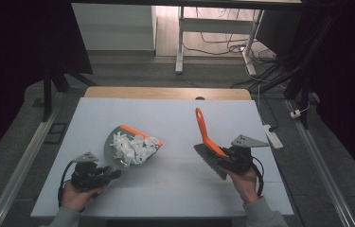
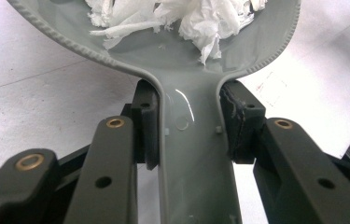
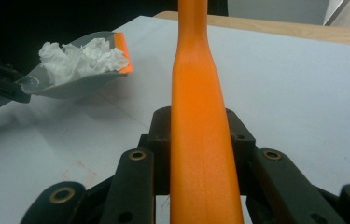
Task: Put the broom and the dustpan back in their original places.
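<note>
A grey dustpan [image 1: 113,153] with an orange lip [image 1: 142,134] rests on the white table [image 1: 175,189], left of centre, heaped with white paper scraps [image 1: 132,145]. My left gripper [image 1: 112,173] is shut on the dustpan handle [image 2: 193,154]; both pads press its sides, and the paper scraps [image 2: 186,18] lie just ahead. My right gripper [image 1: 223,160] is shut on a brush with an orange handle [image 1: 203,130] that points up and away, its grey bristles [image 1: 209,161] toward the table. From the right gripper view the handle [image 3: 201,140] runs between the jaws, with the dustpan [image 3: 70,81] far left.
The white table top ends at a wooden strip [image 1: 165,92] along the far edge. Beyond it stand a desk frame [image 1: 180,42] and loose cables [image 1: 260,71] on the floor. A power strip [image 1: 273,136] hangs off the table's right side.
</note>
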Demonstrator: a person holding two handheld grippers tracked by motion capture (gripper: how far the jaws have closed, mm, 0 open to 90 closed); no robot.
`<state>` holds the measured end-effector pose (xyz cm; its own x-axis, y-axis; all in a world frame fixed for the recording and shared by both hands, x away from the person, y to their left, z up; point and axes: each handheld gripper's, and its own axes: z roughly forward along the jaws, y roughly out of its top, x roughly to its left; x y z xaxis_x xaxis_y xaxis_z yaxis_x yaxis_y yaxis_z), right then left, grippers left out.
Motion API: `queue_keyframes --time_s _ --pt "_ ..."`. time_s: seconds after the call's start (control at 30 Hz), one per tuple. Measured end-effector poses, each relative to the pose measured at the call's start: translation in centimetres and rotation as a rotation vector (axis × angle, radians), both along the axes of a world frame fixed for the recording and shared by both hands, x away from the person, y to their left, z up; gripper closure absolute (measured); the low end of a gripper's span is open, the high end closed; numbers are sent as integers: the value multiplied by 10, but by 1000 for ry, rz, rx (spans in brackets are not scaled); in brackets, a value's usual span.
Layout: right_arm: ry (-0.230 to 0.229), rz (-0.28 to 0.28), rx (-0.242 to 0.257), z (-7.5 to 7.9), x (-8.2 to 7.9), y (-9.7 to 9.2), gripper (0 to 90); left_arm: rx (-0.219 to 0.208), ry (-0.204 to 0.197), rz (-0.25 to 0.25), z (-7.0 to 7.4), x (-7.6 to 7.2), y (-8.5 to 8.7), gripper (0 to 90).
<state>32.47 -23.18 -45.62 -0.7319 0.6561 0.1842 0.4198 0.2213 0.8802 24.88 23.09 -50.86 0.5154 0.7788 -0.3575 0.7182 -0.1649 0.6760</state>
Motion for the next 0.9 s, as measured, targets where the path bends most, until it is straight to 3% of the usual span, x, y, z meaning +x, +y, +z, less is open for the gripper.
queue_keyframes --time_s 0.27,0.6,0.9 --pt "36 -17 5 -5 -1 -5 699 -10 5 73 -2 0 -1 616" --pt "71 -27 9 -11 -3 -11 699 18 30 175 -9 5 -6 616" --pt "119 -48 -18 -23 0 -12 699 24 51 269 -14 11 -4 616"
